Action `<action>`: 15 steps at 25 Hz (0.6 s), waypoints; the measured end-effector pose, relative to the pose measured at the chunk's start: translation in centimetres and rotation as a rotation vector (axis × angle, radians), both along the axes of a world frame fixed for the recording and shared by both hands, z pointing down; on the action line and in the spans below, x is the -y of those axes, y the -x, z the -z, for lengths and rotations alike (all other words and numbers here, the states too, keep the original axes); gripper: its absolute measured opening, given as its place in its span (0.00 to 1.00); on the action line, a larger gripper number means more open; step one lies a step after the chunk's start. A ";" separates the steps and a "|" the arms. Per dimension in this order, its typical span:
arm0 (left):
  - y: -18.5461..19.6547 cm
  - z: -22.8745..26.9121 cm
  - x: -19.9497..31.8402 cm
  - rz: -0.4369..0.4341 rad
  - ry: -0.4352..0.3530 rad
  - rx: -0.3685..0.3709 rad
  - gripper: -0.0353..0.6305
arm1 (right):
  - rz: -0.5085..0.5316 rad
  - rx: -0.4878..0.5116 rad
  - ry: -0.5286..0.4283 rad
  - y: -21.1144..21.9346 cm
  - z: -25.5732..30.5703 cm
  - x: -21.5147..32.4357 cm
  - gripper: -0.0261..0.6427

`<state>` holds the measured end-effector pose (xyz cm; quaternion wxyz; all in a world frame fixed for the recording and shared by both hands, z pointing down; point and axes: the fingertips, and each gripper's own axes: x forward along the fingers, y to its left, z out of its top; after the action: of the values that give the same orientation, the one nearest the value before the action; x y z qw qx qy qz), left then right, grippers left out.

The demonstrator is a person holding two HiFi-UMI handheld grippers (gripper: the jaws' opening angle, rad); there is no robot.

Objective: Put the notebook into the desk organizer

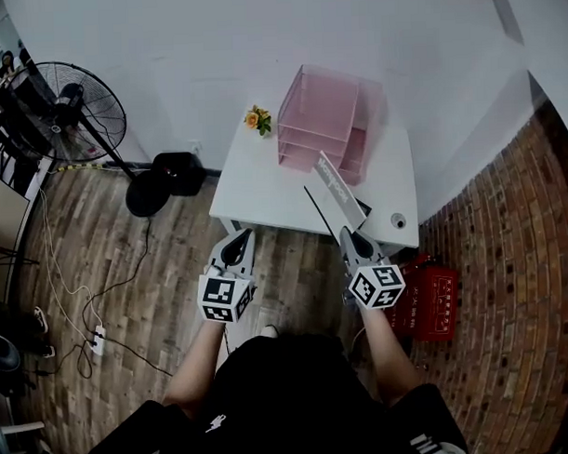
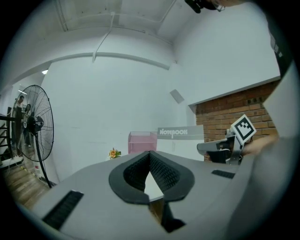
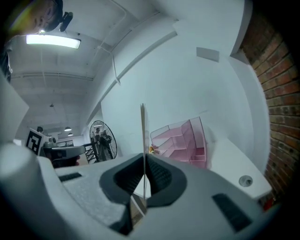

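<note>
Black top (image 1: 294,389), small white logos (image 1: 215,423) lower down. The grey left gripper (image 1: 240,234) and right gripper (image 1: 347,233) each have black-and-white marker cubes (image 1: 226,298).

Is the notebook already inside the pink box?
No, the right gripper holds the notebook by its edge, outside the pink organizer on the white table.

Surroundings: white table (image 1: 264,189), black standing fan (image 1: 75,112), red crate (image 1: 426,302).
The table stands against a white wall. An orange flower ornament (image 1: 257,119) sits at its far left corner, and a small round grey item (image 1: 398,220) near its front right corner. The fan stands left of the table on wood-plank floor (image 1: 165,291). The crate rests on brick-pattern floor (image 1: 519,288) beside the table's front right corner. A white power strip (image 1: 98,340) with cables lies on the planks.
</note>
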<state>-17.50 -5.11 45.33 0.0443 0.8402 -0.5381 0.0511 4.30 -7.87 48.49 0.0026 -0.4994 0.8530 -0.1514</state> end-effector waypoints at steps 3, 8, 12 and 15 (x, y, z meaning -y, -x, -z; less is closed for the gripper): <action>0.6 -0.6 1.1 -0.018 0.018 -0.007 0.06 | -0.015 0.002 0.012 1.1 -0.3 1.7 0.06; 0.6 -1.7 3.5 -0.030 0.029 -0.005 0.06 | -0.036 0.004 0.061 1.8 -1.7 4.4 0.06; -0.3 -2.9 6.1 -0.022 0.064 -0.014 0.06 | -0.018 0.040 0.107 1.9 -3.0 7.1 0.06; -1.7 -2.6 8.4 -0.020 0.058 -0.026 0.06 | 0.023 0.113 0.165 2.3 -4.5 8.9 0.06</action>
<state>-15.80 -13.53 47.96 0.0749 0.8444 -0.5274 0.0562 2.03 -16.73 52.96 0.0079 -0.4787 0.8418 -0.2492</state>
